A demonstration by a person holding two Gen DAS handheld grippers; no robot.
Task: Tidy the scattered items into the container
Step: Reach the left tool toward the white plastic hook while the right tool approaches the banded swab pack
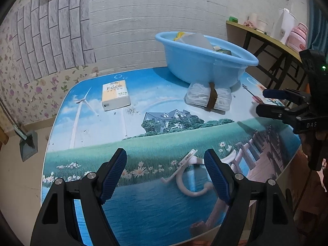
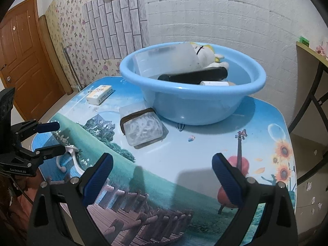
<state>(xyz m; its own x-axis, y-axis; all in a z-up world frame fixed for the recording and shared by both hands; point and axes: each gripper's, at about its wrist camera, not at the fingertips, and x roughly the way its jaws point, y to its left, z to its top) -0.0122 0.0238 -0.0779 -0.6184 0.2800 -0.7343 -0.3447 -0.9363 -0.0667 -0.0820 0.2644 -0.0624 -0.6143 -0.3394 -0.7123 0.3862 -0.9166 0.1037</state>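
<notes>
Hovering wide open and empty, left gripper (image 1: pixel 165 174) frames the white plastic hook (image 1: pixel 189 177) lying on the table's (image 1: pixel 143 215) near edge, w/ basin (image 1: pixel 205 65) far behind; hook's probably light, stiff, slick, so pinch its straight stem.

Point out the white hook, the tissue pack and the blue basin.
white hook (image 1: pixel 185 184), left wrist view, on its curved part.
tissue pack (image 1: pixel 115 96), left wrist view, on its printed top face.
blue basin (image 2: pixel 192 106), right wrist view, on its outer front wall.
</notes>
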